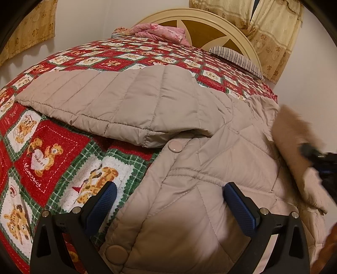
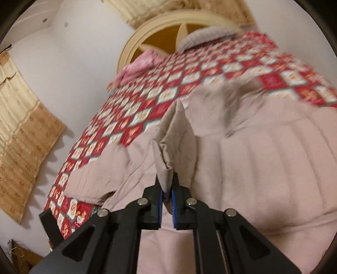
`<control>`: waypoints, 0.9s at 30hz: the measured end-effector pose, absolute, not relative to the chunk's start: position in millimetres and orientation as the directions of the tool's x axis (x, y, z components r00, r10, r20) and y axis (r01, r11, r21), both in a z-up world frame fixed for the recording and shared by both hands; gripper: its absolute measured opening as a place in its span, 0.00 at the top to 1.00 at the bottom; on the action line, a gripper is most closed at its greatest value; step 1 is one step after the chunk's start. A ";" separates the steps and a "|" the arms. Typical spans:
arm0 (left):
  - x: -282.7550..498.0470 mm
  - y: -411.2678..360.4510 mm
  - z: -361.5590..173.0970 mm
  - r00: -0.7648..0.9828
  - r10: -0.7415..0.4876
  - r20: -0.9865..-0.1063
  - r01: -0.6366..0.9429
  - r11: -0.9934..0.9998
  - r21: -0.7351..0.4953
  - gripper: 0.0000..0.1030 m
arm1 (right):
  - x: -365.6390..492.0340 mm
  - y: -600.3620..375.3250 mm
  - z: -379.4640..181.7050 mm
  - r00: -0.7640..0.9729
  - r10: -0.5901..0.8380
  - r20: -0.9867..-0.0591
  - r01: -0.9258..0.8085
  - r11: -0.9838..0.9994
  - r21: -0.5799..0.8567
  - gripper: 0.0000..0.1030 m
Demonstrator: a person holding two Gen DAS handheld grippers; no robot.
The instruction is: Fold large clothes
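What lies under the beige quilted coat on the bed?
Under the coat lies the red-and-green teddy-bear bedspread, visible around it; whatever lies directly beneath the coat is covered.

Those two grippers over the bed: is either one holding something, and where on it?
The right gripper pinches a bunched fold of the beige quilted coat. The left gripper is open over the coat, holding nothing.

Bare bedspread left of quilted coat: passable; striped pillow, pink bedding crowd headboard.
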State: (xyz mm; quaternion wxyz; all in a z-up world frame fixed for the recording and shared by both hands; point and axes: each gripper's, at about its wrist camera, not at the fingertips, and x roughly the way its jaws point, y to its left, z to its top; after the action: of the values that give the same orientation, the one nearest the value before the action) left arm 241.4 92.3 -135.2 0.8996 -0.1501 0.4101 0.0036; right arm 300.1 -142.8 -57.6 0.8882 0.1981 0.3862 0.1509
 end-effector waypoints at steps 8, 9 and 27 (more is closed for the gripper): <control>242.2 92.0 -135.0 0.665 -0.123 -0.737 -0.129 0.953 -0.275 0.01 | 318.8 -111.0 -96.4 0.523 0.557 -0.646 -0.176 0.812 0.557 0.64; 242.5 91.6 -135.0 0.664 -0.121 -0.738 -0.129 0.954 -0.272 0.01 | 319.2 -110.7 -95.3 0.506 0.597 -0.623 -0.195 0.783 0.591 0.54; 243.2 91.4 -135.7 0.660 -0.114 -0.742 -0.129 0.956 -0.262 0.01 | 283.4 -156.4 -69.7 0.679 -0.066 -0.731 0.015 0.997 -0.076 0.62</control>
State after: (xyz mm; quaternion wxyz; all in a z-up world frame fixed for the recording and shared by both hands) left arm 243.2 91.4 -135.7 0.8990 -0.1477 0.4122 0.0042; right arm 283.4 -156.4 -69.7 0.9156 -0.0319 0.4001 -0.0223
